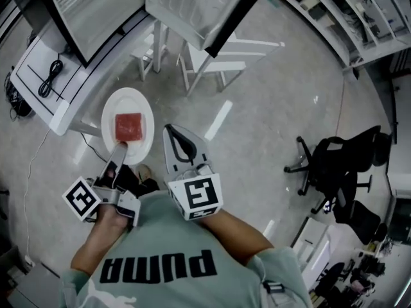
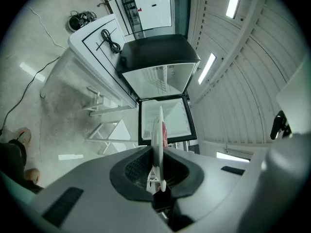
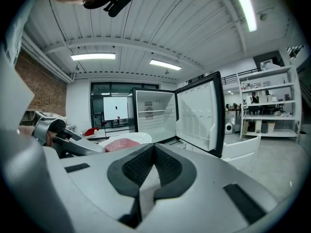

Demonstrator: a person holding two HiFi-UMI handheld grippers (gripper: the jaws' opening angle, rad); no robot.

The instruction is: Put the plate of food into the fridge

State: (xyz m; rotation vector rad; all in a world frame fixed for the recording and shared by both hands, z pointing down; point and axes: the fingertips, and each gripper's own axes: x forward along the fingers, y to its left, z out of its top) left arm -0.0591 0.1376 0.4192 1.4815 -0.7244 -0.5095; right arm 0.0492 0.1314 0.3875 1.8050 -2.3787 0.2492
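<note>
A white plate (image 1: 142,111) carries a red slab of food (image 1: 128,126). My left gripper (image 1: 121,147) is shut on the plate's near rim and holds it level above the floor. In the left gripper view the plate (image 2: 158,135) stands edge-on between the pads, with the food (image 2: 164,132) on its right side. Beyond it the fridge (image 2: 163,114) stands open with a white inside. My right gripper (image 1: 168,129) hangs just right of the plate, shut and empty. In the right gripper view the gripper (image 3: 154,146) faces the fridge (image 3: 154,116) and its swung-out door (image 3: 200,116), with the plate (image 3: 133,138) low at the left.
White chair frames (image 1: 212,59) stand on the floor near the fridge door (image 1: 192,5). A white tabletop with a black cable (image 1: 45,76) lies at the left. A black office chair (image 1: 334,165) stands to the right, and shelving (image 1: 340,11) lines the far right.
</note>
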